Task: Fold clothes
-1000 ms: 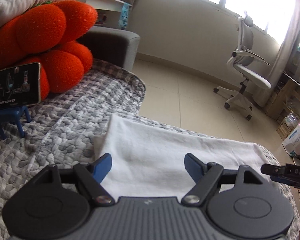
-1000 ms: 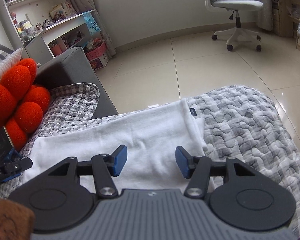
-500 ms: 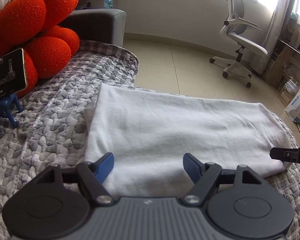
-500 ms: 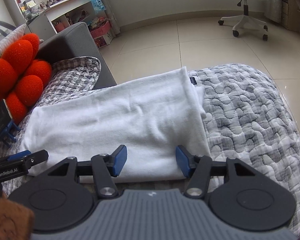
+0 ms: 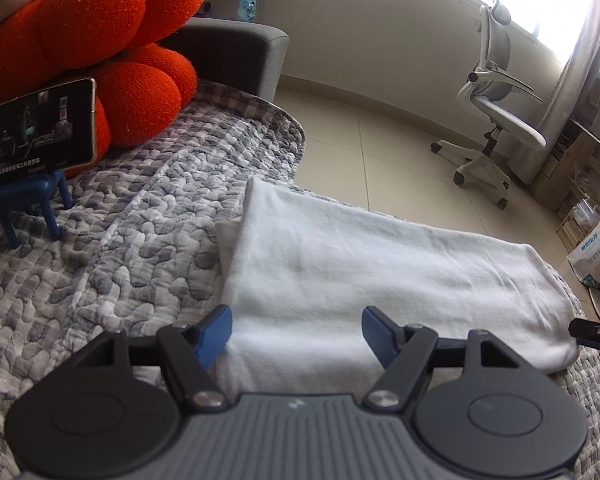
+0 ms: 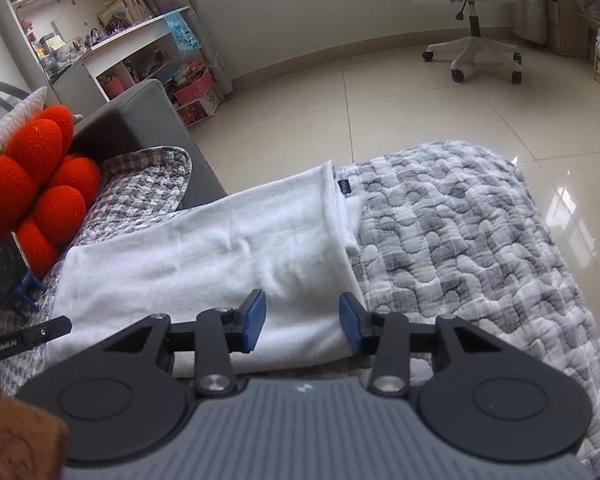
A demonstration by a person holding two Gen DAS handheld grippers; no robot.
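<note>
A white cloth lies folded into a long band across the grey quilted cover. My left gripper is open over the band's near left corner, its blue pads apart and holding nothing. Over the near right end my right gripper is open too, its fingers straddling the cloth's edge. A small dark label shows at the far right corner of the cloth. In the left wrist view a tip of the right gripper shows at the right edge. The left gripper's tip shows low on the left in the right wrist view.
An orange flower cushion rests against the grey sofa arm. A phone stands on a small blue stand. On the tiled floor beyond are a white office chair, shelves and a box.
Both grippers dipped so more of the cloth showed, then came back up and a little closer to its near edge. The cloth stayed flat and both stayed open.
</note>
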